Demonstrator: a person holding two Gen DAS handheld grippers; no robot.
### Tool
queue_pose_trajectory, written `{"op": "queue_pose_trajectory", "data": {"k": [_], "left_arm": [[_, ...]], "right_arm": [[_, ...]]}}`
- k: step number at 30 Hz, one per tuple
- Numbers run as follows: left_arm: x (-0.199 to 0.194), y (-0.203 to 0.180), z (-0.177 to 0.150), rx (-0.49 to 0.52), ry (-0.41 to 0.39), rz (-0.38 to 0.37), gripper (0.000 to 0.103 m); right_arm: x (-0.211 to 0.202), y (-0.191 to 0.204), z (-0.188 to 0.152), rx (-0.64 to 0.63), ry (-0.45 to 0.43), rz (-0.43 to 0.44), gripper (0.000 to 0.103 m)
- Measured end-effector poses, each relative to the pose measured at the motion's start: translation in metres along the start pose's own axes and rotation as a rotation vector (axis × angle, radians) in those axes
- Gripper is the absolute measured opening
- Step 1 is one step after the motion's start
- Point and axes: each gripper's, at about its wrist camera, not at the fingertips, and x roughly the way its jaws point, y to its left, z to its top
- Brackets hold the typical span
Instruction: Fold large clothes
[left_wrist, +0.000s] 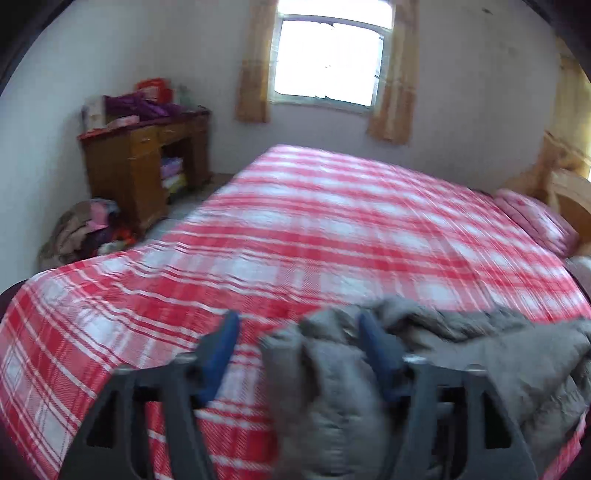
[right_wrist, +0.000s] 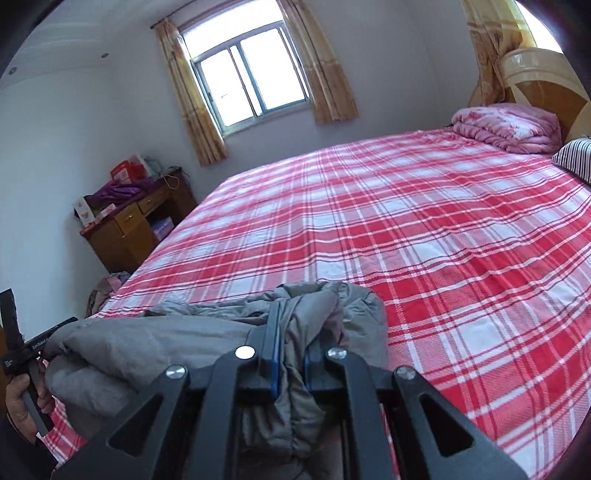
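Note:
A bulky grey padded garment lies bunched at the near edge of the bed with the red and white plaid sheet. My left gripper is open, its blue-padded fingers wide apart, with a fold of the grey garment lying between them. In the right wrist view my right gripper is shut on a bunched fold of the grey garment, just above the plaid sheet. The left gripper shows at the far left edge, held by a hand.
A wooden desk with piled clothes and boxes stands at the left wall, with a heap of clothes on the floor. A folded pink quilt and striped pillow lie by the headboard. A curtained window is behind.

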Motion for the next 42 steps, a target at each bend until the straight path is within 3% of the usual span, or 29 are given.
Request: {"op": "queue_pose_trajectory", "data": {"k": [3, 4, 6, 8, 9, 14, 17, 18, 22, 24, 27, 31, 34, 42], "left_arm": [[0.016, 0.012, 0.002, -0.057, 0.019, 0.024, 0.082], [0.020, 0.011, 0.002, -0.062, 0.029, 0.037, 0.082], [0.027, 0.011, 0.002, -0.082, 0.038, 0.071, 0.082], [0.027, 0.015, 0.005, -0.116, 0.022, 0.112, 0.082], [0.025, 0.018, 0.008, -0.139, 0.013, 0.155, 0.082], [-0.027, 0.023, 0.025, -0.208, -0.151, 0.232, 0.082], [-0.055, -0.003, 0.025, -0.122, -0.241, 0.214, 0.084], [-0.056, -0.017, 0.024, -0.080, -0.243, 0.199, 0.090], [-0.033, -0.073, 0.011, 0.083, -0.197, 0.130, 0.093], [-0.012, -0.100, 0.002, 0.176, -0.168, 0.143, 0.093], [0.026, -0.119, -0.007, 0.288, -0.134, 0.225, 0.093], [0.078, -0.095, -0.015, 0.219, 0.038, 0.303, 0.093], [0.105, -0.074, -0.025, 0.124, 0.141, 0.277, 0.093], [0.129, -0.062, -0.037, 0.073, 0.197, 0.268, 0.100]], "right_arm": [[0.021, -0.011, 0.005, 0.039, 0.020, 0.010, 0.017], [0.027, -0.014, 0.007, 0.060, 0.022, 0.008, 0.024], [0.037, -0.020, 0.013, 0.089, 0.026, 0.008, 0.041], [0.041, -0.023, 0.022, 0.117, -0.009, -0.011, 0.081], [0.039, -0.024, 0.027, 0.133, -0.043, -0.026, 0.085], [0.020, -0.018, 0.050, 0.142, -0.120, -0.101, 0.085], [0.003, 0.009, 0.046, 0.049, -0.150, -0.130, 0.085], [0.000, 0.024, 0.042, 0.007, -0.150, -0.112, 0.085], [0.030, 0.078, 0.019, -0.173, -0.061, -0.077, 0.084], [0.053, 0.091, 0.005, -0.215, -0.017, -0.087, 0.084], [0.086, 0.095, -0.008, -0.258, 0.040, -0.117, 0.084], [0.103, 0.074, -0.009, -0.253, 0.057, -0.210, 0.084], [0.099, 0.048, -0.006, -0.203, 0.040, -0.258, 0.084], [0.117, 0.001, -0.015, -0.044, 0.088, -0.240, 0.084]]}}
